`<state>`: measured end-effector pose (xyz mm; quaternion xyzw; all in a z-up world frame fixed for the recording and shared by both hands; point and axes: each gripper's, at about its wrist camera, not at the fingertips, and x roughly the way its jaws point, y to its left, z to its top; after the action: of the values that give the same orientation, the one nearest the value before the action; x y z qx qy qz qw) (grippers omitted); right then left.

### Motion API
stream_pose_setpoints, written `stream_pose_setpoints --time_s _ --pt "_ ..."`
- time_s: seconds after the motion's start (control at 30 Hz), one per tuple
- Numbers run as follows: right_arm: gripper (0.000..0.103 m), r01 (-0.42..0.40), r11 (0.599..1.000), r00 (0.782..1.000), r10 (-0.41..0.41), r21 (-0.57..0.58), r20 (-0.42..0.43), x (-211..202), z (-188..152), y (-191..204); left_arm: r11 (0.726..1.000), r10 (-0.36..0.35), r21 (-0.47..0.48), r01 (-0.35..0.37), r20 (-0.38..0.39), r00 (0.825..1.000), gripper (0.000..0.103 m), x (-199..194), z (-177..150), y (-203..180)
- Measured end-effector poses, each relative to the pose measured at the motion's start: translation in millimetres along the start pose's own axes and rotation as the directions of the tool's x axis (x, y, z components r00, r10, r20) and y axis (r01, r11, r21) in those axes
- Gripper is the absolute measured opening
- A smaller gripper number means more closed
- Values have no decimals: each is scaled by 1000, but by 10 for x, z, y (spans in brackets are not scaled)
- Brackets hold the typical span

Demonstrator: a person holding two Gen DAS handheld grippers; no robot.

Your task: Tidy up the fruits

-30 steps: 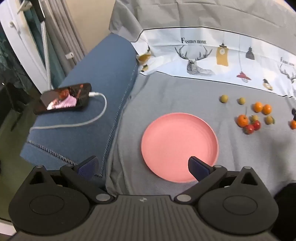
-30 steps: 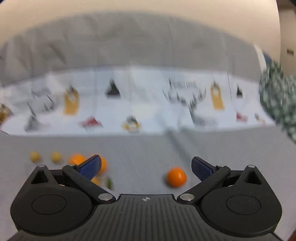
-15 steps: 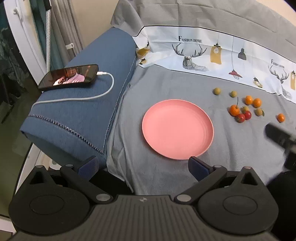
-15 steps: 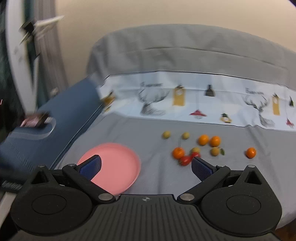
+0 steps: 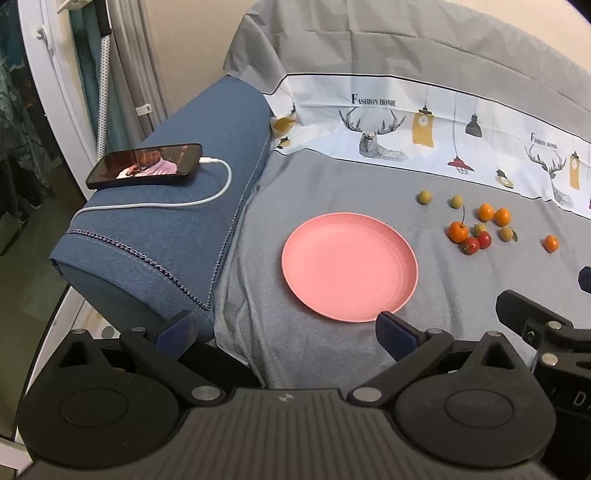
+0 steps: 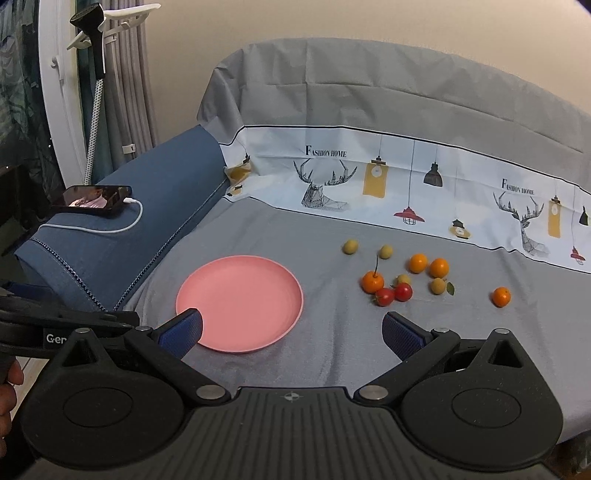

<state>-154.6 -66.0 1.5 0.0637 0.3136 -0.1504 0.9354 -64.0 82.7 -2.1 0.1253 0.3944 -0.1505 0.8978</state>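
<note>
On the grey-covered sofa (image 6: 258,236), the pink plate (image 6: 240,295) lies bare, and the fruits (image 6: 402,280) sit scattered on the cover just right of it, none on the plate. Both held short of them: left hand-held gripper (image 5: 280,330) spread wide with nothing between its fingers, right hand-held gripper (image 6: 291,330) likewise. A phone (image 5: 146,165) rests on the blue armrest (image 5: 177,206).

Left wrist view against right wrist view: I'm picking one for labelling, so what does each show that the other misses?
Only the left wrist view shows the right claw, at its right edge.

Only the right wrist view shows a black handheld steamer on a white wall hook, the person's fingers at the left edge, and the left claw's black body.

Both show the empty round pink plate, the scattered small orange, red and yellow-green fruits, and the charging black phone.
</note>
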Motion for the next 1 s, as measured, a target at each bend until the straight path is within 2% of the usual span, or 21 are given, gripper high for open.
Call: stream_pose_setpoints --time_s 0.37,0.57,1.0 --pt "103 11 1000 1000 -11 -2 -23 10 24 27 1000 -6 -21 6 -21 1000 103 62 11 43" --pt "103 12 1000 1000 -12 -24 -5 -8 24 77 999 -3 -36 3 -23 1000 103 63 23 78" --pt "103 1 1000 1000 -1 -5 -24 12 22 50 1000 -10 -21 9 -44 999 103 93 -7 31"
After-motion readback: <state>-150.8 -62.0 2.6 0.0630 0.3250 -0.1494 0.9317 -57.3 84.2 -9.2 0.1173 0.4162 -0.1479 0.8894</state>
